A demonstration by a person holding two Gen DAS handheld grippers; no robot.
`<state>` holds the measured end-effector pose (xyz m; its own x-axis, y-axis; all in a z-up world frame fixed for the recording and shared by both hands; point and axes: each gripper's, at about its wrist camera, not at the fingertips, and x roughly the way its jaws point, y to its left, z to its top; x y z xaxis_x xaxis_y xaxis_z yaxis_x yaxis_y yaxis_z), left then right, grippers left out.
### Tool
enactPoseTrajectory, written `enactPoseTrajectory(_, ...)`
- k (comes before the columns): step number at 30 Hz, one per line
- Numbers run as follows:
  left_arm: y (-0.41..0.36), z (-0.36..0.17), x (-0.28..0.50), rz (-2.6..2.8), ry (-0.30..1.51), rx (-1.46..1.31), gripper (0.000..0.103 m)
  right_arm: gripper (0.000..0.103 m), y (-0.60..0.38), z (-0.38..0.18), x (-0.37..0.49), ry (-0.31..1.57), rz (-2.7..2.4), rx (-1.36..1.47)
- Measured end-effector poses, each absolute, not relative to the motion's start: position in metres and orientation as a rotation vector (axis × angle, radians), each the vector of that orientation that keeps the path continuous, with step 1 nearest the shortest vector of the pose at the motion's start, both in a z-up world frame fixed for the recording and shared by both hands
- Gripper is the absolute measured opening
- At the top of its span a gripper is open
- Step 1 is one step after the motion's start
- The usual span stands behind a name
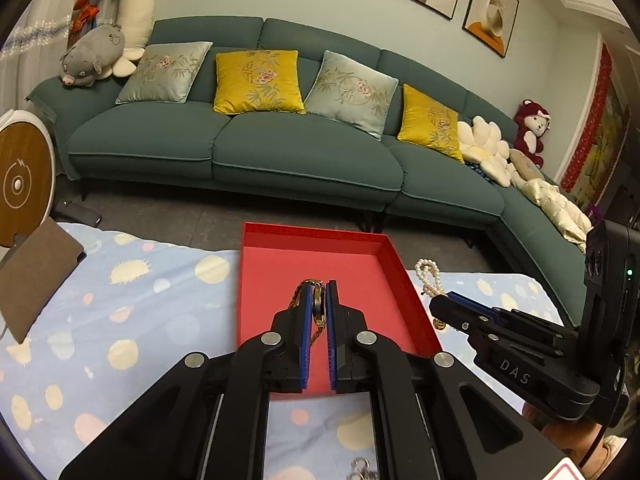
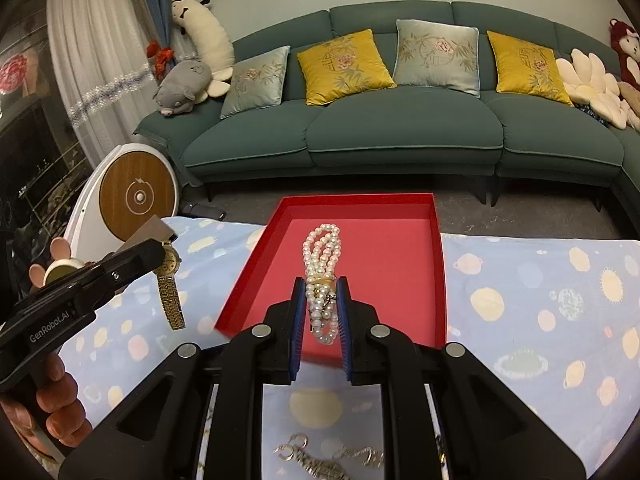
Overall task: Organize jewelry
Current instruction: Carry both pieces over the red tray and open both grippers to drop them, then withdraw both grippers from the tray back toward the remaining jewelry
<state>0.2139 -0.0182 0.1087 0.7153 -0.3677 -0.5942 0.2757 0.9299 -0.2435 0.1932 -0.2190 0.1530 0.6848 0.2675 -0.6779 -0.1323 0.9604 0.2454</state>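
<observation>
Now the shallow red cardboard tray lies at twelve o'clock of both claws: right gripper pinches the white pearl bracelet (lengthwise), left gripper clamps the gold metal-band watch.

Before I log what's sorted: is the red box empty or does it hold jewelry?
Empty, as far as visible: the red box shows bare floor. The gold watch and pearl bracelet hang clamped in the grippers.
</observation>
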Motion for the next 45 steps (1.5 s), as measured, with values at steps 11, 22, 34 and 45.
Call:
enactPoseTrajectory(11, -0.049, 0.049, 0.347, -0.281, 0.752, -0.060, 0.004, 0.015, -0.237, 0.084, 0.328, 0.872, 0.158, 0.176)
enactPoseTrajectory(22, -0.064, 0.013, 0.385, -0.283, 0.817, -0.051, 0.000, 0.016, -0.242, 0.045, 0.362, 0.958, 0.170, 0.196)
enactPoseTrajectory(34, -0.053, -0.004, 0.373, -0.247, 0.919, -0.154, 0.006, 0.022, -0.242, 0.046, 0.350, 0.957, 0.175, 0.219)
enactPoseTrajectory(45, -0.048, -0.003, 0.324, -0.242, 0.895, -0.142, 0.006, 0.022, -0.228, 0.046, 0.303, 0.995, 0.173, 0.185)
